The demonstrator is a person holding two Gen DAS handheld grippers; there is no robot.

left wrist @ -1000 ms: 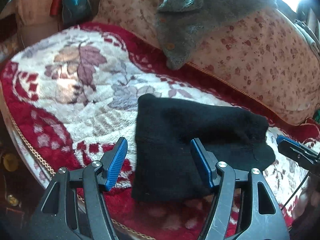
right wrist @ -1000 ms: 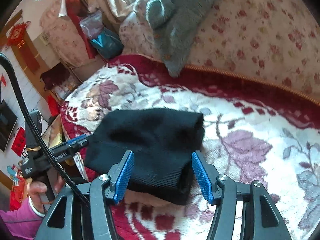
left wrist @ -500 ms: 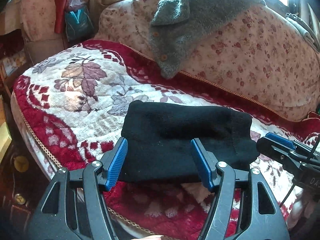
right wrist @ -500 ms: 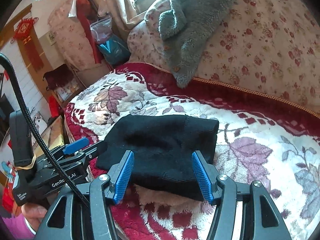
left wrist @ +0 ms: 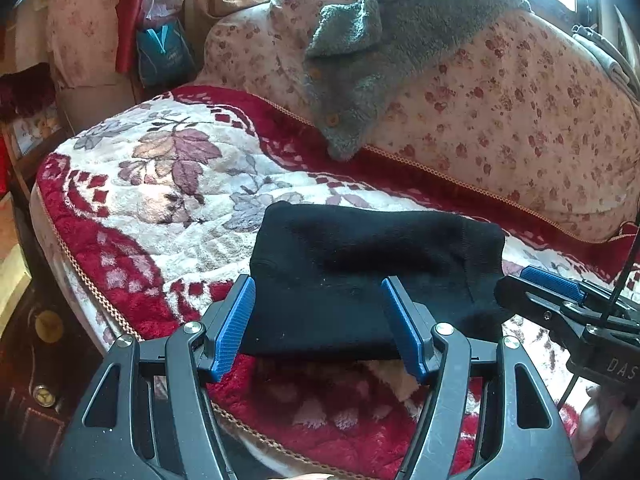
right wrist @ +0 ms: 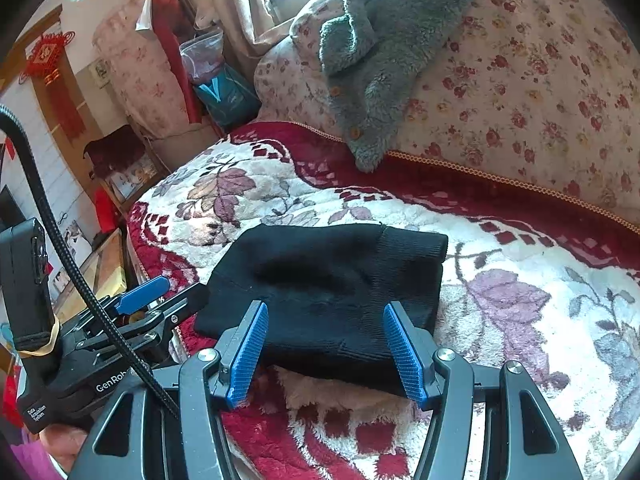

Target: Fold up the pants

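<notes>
The black pants (left wrist: 360, 268) lie folded into a thick rectangle on the red and white floral blanket (left wrist: 168, 184), near its front edge. My left gripper (left wrist: 320, 320) hovers open just in front of the bundle's near edge, with nothing between its blue pads. In the right wrist view the same pants (right wrist: 328, 280) sit ahead of my right gripper (right wrist: 324, 344), which is also open and holds nothing. The right gripper (left wrist: 536, 292) shows at the right of the left wrist view, the left gripper (right wrist: 160, 300) at the left of the right wrist view.
A grey fleece jacket (left wrist: 384, 48) hangs over the floral sofa back (left wrist: 520, 120). The blanket's corded edge (left wrist: 92, 288) drops off at the near left. A teal bag (left wrist: 164, 52) and a curtain stand behind the sofa's left end. A hand in a pink sleeve (right wrist: 36, 456) shows low left.
Both grippers have pulled back from the folded pants, so the bundle now lies farther ahead of the fingertips. The pants have stayed in place on the blanket.
</notes>
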